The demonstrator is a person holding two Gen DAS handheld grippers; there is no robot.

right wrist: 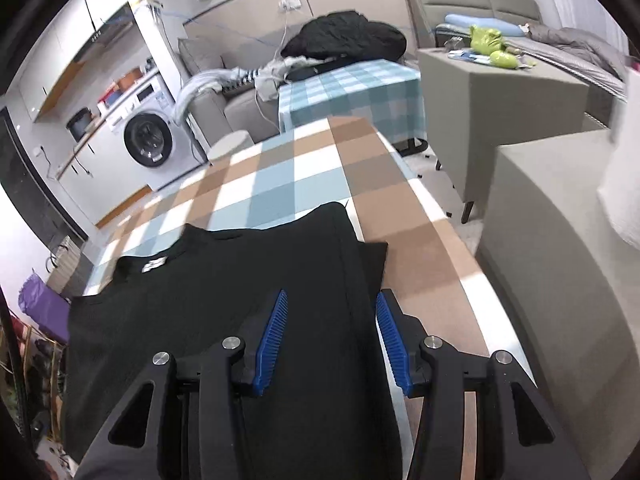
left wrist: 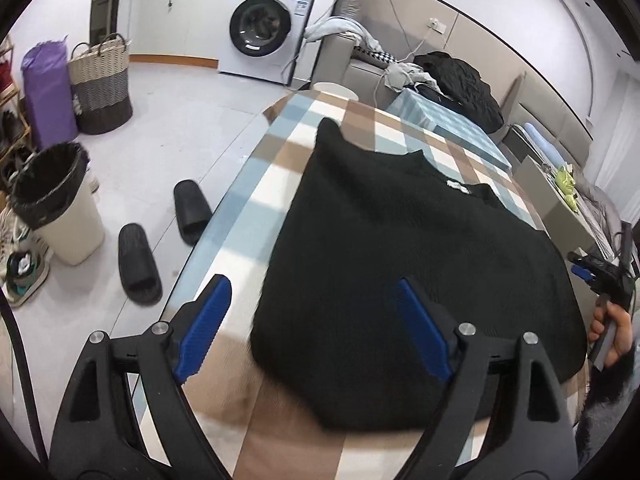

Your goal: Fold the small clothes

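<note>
A black knit sweater (left wrist: 404, 264) lies flat on the checked tablecloth (left wrist: 360, 120), collar with a white label (left wrist: 454, 185) at the far side. My left gripper (left wrist: 312, 292) is open above the sweater's left hem edge, holding nothing. In the right wrist view the sweater (right wrist: 224, 304) fills the near table, its right side folded inward with a sleeve edge (right wrist: 372, 256) showing. My right gripper (right wrist: 332, 312) is open over that folded right edge; it also shows in the left wrist view (left wrist: 596, 276), held in a hand.
The table's left edge (left wrist: 224, 208) drops to the floor with two black slippers (left wrist: 160, 236) and a bin (left wrist: 56, 200). Grey ottomans (right wrist: 532, 208) stand right of the table. A sofa with clothes (right wrist: 344, 36) and a washing machine (left wrist: 264, 28) are beyond.
</note>
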